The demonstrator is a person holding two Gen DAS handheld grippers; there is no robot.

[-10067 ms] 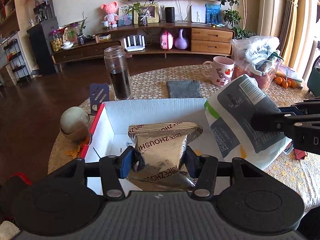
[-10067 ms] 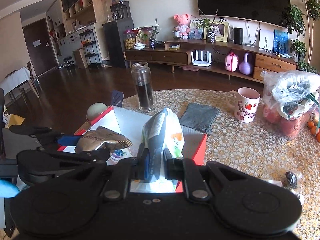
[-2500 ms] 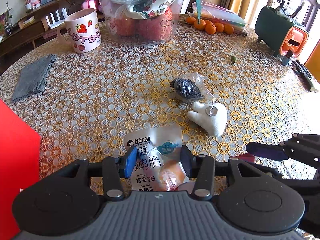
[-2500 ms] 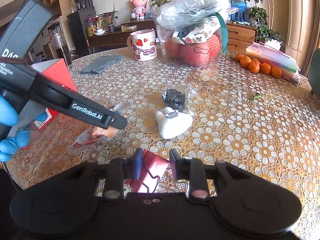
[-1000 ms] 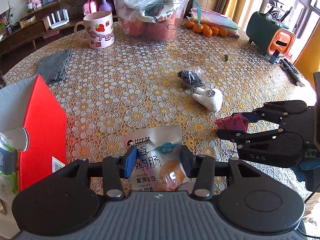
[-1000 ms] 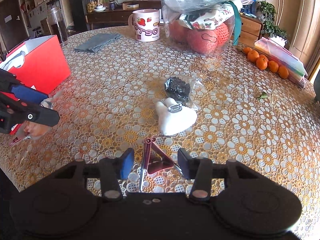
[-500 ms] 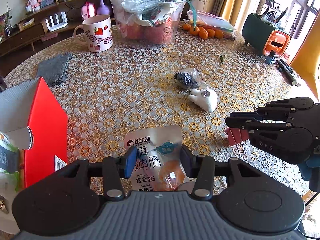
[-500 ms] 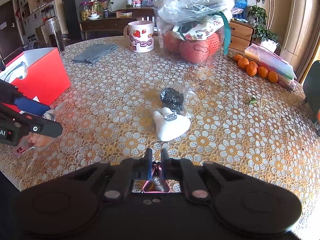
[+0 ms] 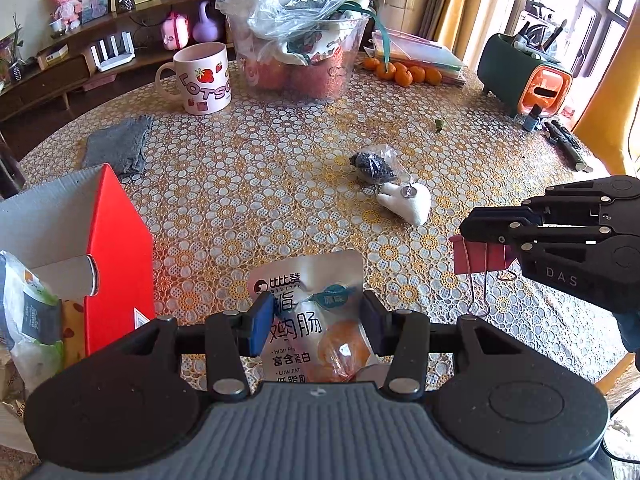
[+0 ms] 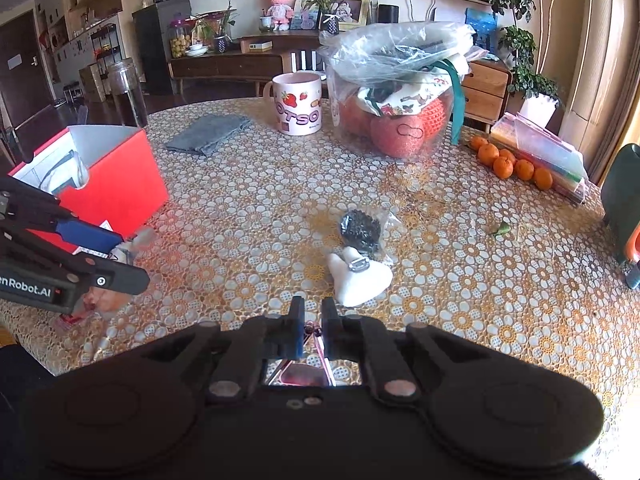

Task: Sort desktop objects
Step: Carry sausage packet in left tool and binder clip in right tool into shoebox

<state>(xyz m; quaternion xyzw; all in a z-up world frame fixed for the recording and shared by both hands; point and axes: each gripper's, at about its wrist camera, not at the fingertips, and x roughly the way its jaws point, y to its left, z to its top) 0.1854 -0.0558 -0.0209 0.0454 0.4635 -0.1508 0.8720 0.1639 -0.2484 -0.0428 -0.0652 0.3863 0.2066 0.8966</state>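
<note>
My left gripper [image 9: 316, 316] is shut on a silver snack pouch [image 9: 316, 296] with Chinese print, held above the table near the red box [image 9: 120, 256]. My right gripper [image 10: 312, 330] is shut on a red binder clip [image 9: 478, 256], lifted off the table; the clip shows between the fingers in the right wrist view [image 10: 310, 360]. A white plush tooth keychain [image 9: 406, 202] and a small bag of dark bits [image 9: 374, 168] lie on the table between the grippers. They also show in the right wrist view, the plush tooth [image 10: 360, 276] just ahead of my right gripper.
The red box [image 10: 116, 184] holds snack bags [image 9: 28, 324]. A strawberry mug [image 9: 202, 78], a grey cloth [image 9: 118, 148], a clear tub of fruit and bags [image 9: 304, 48], oranges [image 9: 404, 72] and a green-orange organiser [image 9: 524, 76] stand on the lace-covered table.
My right gripper closed on the red binder clip and lifted it off the table. My left gripper kept the pouch and rose a little, drawing back toward the red box.
</note>
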